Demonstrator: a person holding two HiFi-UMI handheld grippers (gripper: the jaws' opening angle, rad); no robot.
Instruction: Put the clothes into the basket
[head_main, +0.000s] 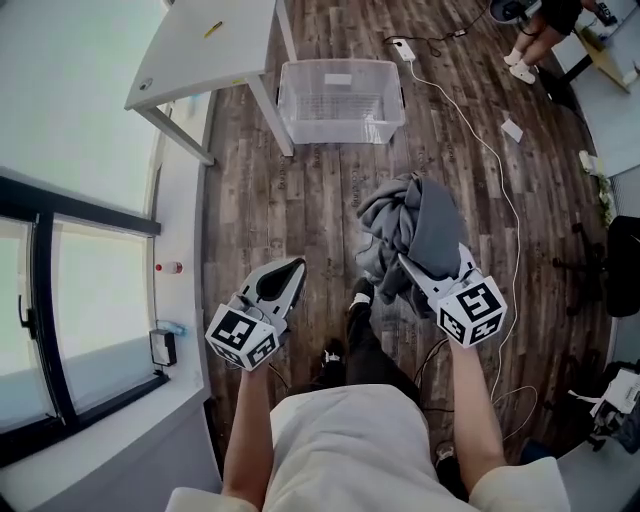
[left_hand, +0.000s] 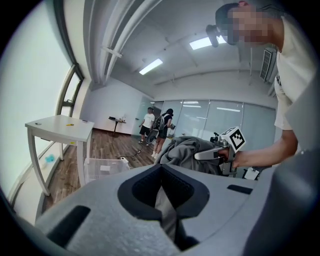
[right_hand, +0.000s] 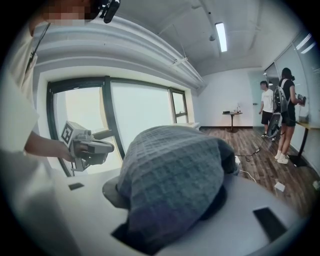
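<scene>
Floor (head_main: 310, 200): bare boards lie open between person and basket; a white cable (head_main: 490, 150) trails to the right.
Table (head_main: 200, 50): its leg stands just beside the basket's left wall.
Basket (head_main: 340, 130): clear, open-topped, on the floor ahead.
Clothes (head_main: 415, 230): grey bundle in the air, long axis along the jaws, pointing ahead.
Right gripper (head_main: 407, 263): pinching the clothes.
Left gripper (head_main: 290, 272): jaws pressed together, empty.
</scene>
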